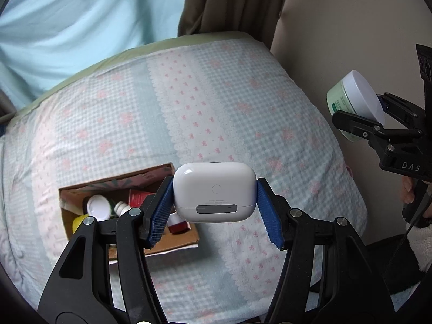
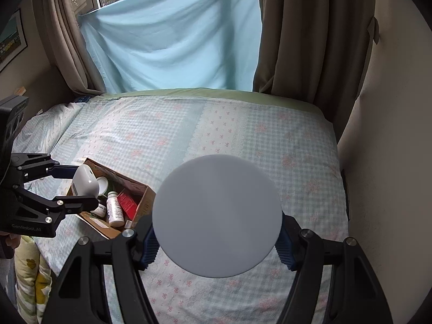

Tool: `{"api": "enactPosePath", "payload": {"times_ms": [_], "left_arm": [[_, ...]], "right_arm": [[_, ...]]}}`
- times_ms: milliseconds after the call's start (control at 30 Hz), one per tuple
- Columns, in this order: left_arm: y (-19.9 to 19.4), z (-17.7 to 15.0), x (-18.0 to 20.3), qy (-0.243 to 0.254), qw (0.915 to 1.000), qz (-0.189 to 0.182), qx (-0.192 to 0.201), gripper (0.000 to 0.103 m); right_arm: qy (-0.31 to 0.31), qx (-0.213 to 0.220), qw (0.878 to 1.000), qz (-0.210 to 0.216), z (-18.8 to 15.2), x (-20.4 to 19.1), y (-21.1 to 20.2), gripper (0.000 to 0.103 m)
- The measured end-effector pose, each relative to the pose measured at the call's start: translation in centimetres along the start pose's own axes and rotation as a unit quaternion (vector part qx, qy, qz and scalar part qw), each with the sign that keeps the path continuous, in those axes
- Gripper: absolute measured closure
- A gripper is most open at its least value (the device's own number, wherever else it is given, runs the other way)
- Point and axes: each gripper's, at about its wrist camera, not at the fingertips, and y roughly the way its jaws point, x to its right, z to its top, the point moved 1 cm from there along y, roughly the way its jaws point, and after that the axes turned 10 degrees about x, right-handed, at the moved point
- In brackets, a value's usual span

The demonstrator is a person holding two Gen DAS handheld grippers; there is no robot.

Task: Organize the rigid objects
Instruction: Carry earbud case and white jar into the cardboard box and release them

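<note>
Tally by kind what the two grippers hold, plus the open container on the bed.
White earbud case: 1
Round jar: 1
Brown cardboard box: 1
Total: 3

box (image 1: 172, 239) on bed (image 1: 216, 94) | bottles (image 2: 114, 210) in box | curtain (image 2: 172, 35) behind bed
</note>
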Motion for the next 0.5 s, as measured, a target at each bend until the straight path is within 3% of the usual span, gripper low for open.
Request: {"api": "enactPosePath", "payload": {"times_ms": [200,500], "left_arm": [[-2.7,-2.8,-5.4,-0.005,0.9996,0.027,0.003,0.046],[-4.6,-7.5,-14.8,-0.008,0.9996,0.011,-0.023,0.046]], "right_arm": [[0.006,-0.002,1.000,0.006,1.1,-6.0,-1.0,0.037],[0.068,-0.024,0.997,-0.016,1.9,-14.9,0.9,0.037]]}}
